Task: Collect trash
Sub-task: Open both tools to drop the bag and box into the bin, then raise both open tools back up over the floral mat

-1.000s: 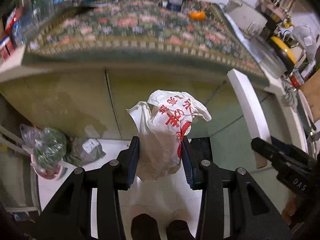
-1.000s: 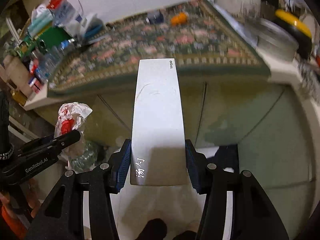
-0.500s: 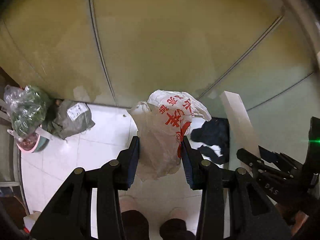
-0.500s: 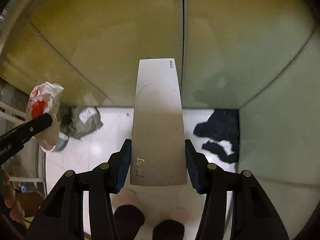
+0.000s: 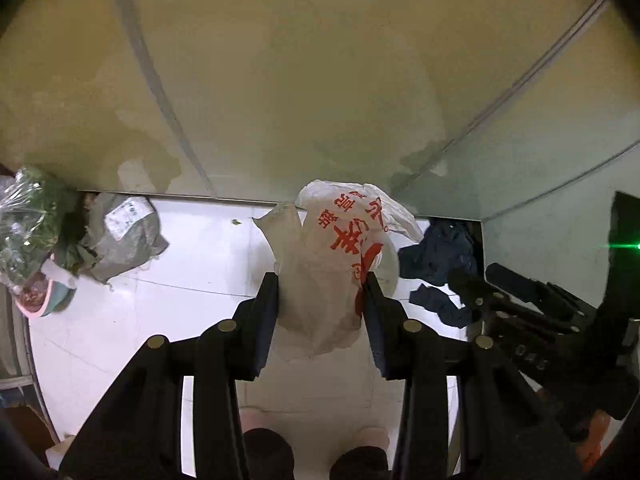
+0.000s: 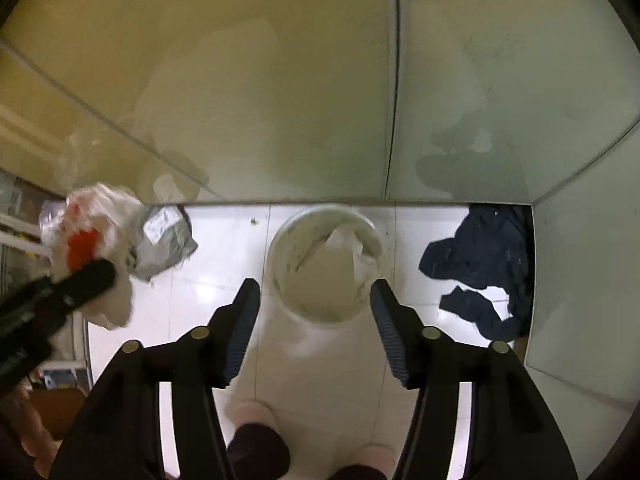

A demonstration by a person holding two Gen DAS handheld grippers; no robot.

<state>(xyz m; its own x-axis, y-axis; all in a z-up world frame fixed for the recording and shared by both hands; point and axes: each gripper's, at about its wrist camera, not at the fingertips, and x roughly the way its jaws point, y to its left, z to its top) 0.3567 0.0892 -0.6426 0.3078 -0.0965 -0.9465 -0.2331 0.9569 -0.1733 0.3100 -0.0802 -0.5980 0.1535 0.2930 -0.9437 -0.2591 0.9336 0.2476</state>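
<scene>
A crumpled white plastic bag with red printing (image 5: 340,264) is clamped between the jaws of the left gripper (image 5: 320,308) and is held above the white tiled floor (image 5: 180,312), in front of the cabinet doors (image 5: 300,80). The right gripper (image 6: 314,316) is seen with its jaws apart and nothing between them, directly above a round white bucket (image 6: 326,264) that stands on the floor against the cabinet base. The step in hand is judged to be the dropping of collected trash into the bucket; pale crumpled material is already visible inside it. The next move would call for the bag to be carried sideways until it hangs over the bucket's mouth, and then for the left jaws to be released. The bucket is not shown in the left wrist view, where it may be hidden behind the bag, so the bag's offset from it can only be judged from the right wrist view, where the bag appears well to the left and blurred. What the bag contains cannot be made out. A grey parcel bag (image 5: 124,236), a bag of greens (image 5: 28,220) and a dark cloth (image 6: 484,268) also lie on the floor; whether they count as trash cannot be told.
</scene>
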